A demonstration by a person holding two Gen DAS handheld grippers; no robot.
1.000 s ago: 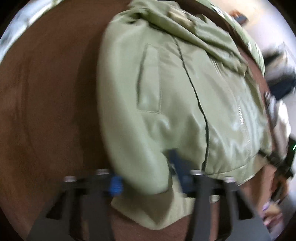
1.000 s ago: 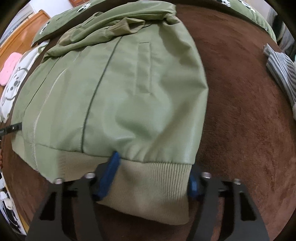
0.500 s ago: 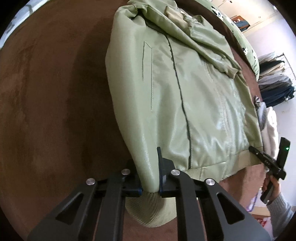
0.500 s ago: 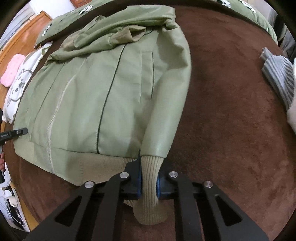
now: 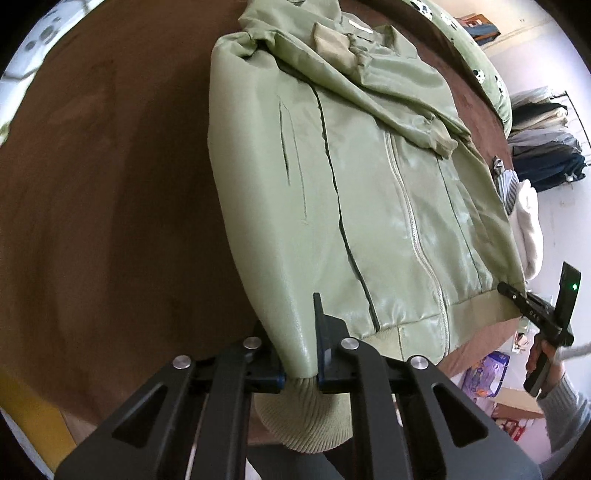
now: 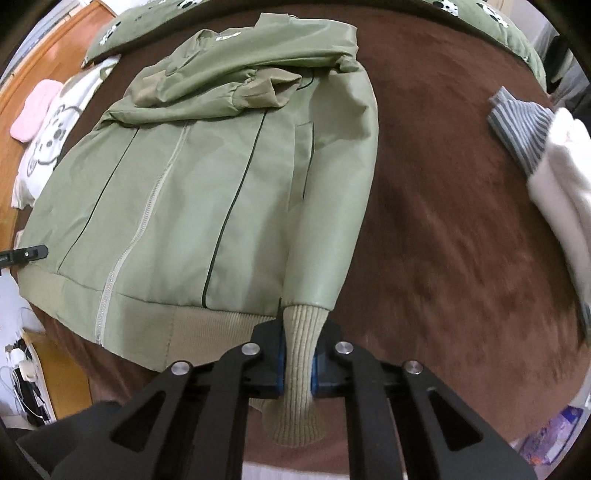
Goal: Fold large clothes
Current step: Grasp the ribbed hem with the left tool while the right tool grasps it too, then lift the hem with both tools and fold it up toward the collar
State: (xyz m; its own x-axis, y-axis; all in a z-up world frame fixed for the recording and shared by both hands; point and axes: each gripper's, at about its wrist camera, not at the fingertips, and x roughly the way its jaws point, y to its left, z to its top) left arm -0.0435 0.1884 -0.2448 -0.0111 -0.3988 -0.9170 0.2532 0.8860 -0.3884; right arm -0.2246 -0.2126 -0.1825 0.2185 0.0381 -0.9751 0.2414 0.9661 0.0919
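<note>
An olive-green zip jacket (image 5: 369, 192) lies face up on a brown bedspread (image 5: 110, 221), with its upper sleeves folded across the chest. My left gripper (image 5: 301, 365) is shut on the end of one sleeve, just above its ribbed cuff (image 5: 303, 421), which bulges below the pads. In the right wrist view the same jacket (image 6: 177, 199) fills the left half, and my right gripper (image 6: 297, 369) is shut on the other sleeve's ribbed cuff (image 6: 295, 417). Both sleeve ends hang lifted off the bedspread. The right gripper (image 5: 517, 295), held by a person's hand (image 5: 539, 354), also shows by the hem corner.
A striped garment (image 6: 517, 122) and a white one (image 6: 554, 192) lie to the right on the bedspread (image 6: 443, 221). A green panda-print quilt (image 6: 122, 29), a white bear-print cloth (image 6: 48, 140) and a pink item (image 6: 33, 110) sit at the far left. Hanging clothes (image 5: 543, 147) stand beyond the bed.
Both grippers went from open around the sleeve ends to shut on them. Both have risen, pulling the sleeve ends up off the bedspread.
</note>
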